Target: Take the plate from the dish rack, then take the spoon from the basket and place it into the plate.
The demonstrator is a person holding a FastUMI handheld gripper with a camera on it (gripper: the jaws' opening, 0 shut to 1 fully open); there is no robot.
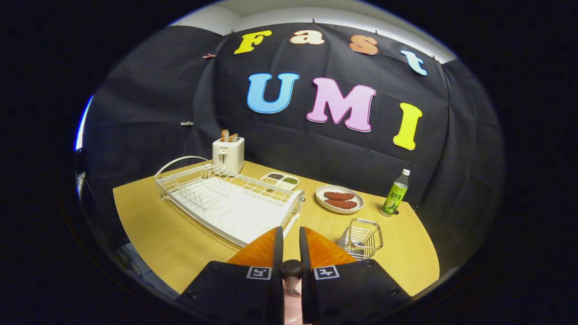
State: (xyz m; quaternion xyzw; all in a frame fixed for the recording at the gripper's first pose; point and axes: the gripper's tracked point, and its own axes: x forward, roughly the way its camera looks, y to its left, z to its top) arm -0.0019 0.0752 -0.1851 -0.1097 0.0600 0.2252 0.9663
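My gripper (289,230) hangs over the wooden table's near side, its fingertips (277,234) just in front of the dish rack's near corner. The fingers stand nearly closed on a slim pink spoon (291,293), which shows low between them with a dark round end above it. The white wire dish rack (226,203) lies beyond the fingers to the left, and its slots hold nothing. A small wire basket (361,237) stands just right of the fingers, and I see nothing sticking out of it.
A white toaster (228,153) with bread stands behind the rack. Beyond the fingers are a small divided tray of grains (280,180), a white plate with two pieces of meat (339,198) and a green bottle (396,193). Bare table (162,234) lies left of the fingers.
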